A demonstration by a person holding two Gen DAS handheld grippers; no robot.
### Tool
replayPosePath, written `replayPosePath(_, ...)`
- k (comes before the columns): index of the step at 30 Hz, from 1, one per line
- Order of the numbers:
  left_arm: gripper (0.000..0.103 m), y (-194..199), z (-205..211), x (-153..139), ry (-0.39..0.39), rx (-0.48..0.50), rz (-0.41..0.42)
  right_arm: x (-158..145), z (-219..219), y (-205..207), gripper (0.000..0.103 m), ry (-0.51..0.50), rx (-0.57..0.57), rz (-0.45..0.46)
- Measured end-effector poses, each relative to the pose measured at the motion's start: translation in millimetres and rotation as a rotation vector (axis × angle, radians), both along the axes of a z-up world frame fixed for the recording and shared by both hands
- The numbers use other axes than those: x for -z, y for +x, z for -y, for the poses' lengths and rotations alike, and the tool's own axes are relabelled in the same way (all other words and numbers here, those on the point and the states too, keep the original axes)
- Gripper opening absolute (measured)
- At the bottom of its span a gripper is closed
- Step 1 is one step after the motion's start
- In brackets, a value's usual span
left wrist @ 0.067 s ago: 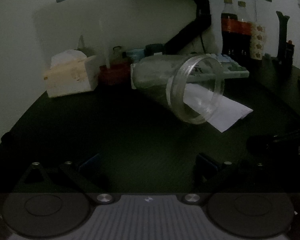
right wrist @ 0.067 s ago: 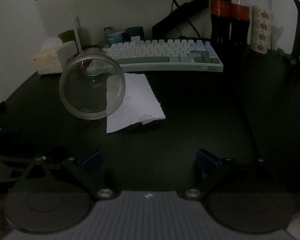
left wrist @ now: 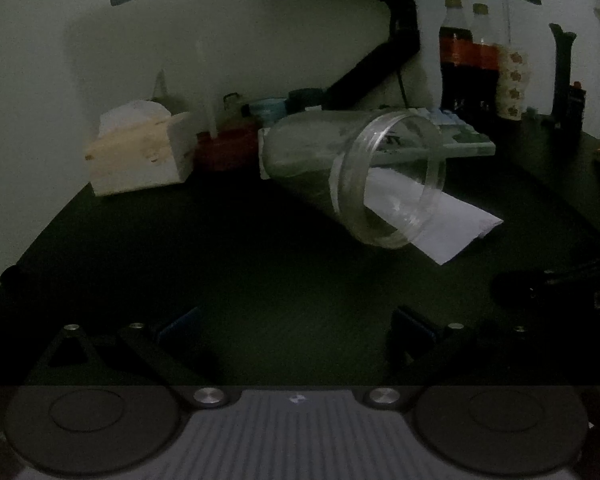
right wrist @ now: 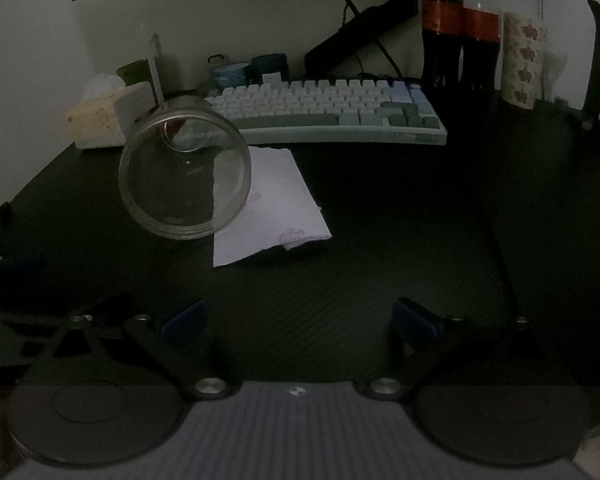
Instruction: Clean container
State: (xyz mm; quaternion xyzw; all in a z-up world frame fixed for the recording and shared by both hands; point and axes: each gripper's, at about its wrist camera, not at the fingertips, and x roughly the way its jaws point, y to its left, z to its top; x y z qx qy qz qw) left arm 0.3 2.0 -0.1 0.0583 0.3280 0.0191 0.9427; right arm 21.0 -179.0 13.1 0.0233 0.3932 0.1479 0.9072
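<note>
A clear plastic jar (left wrist: pixel 352 172) lies on its side on the dark desk, its open mouth towards the right. In the right wrist view the jar (right wrist: pixel 184 176) shows its mouth to me. A white tissue (left wrist: pixel 432 220) lies flat under and beside the mouth; it also shows in the right wrist view (right wrist: pixel 268 204). My left gripper (left wrist: pixel 296 328) is open and empty, well short of the jar. My right gripper (right wrist: pixel 298 320) is open and empty, in front of the tissue.
A tissue box (left wrist: pixel 140 156) stands at the back left. A keyboard (right wrist: pixel 328 114) lies behind the tissue. Two cola bottles (right wrist: pixel 460 24) and a patterned roll (right wrist: pixel 522 60) stand at the back right. Cups (right wrist: pixel 252 68) and a monitor arm (left wrist: pixel 396 40) line the wall.
</note>
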Motion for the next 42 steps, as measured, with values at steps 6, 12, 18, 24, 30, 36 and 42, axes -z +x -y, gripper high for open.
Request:
replayPosePath(6, 0.103, 1, -4, 0, -0.025, 0.006, 0.008, -1, -5, 3, 0.103, -0.038, 0.009, -0.006)
replayPosePath(12, 0.103, 1, -6, 1, -0.041, 0.008, 0.017, 1, 0, 3, 0.103, -0.024, 0.01, 0.003)
replayPosePath(18, 0.103, 1, -8, 2, -0.055, -0.01, 0.023, 1, -3, 3, 0.103, -0.042, 0.009, 0.004)
replayPosePath(24, 0.103, 2, -11, 2, -0.071, -0.013, 0.019, 2, -3, 2, 0.103, -0.048, 0.007, 0.01)
replayPosePath(30, 0.103, 1, -13, 5, -0.082, -0.019, 0.038, 3, -5, 2, 0.103, -0.071, 0.007, 0.021)
replayPosePath(36, 0.103, 2, -15, 6, -0.097, -0.019, 0.041, 5, -6, 1, 0.103, -0.075, 0.007, 0.029)
replayPosePath(42, 0.103, 0, -16, 8, -0.102, -0.021, 0.048, 6, -7, 0, 0.103, -0.077, 0.007, 0.037)
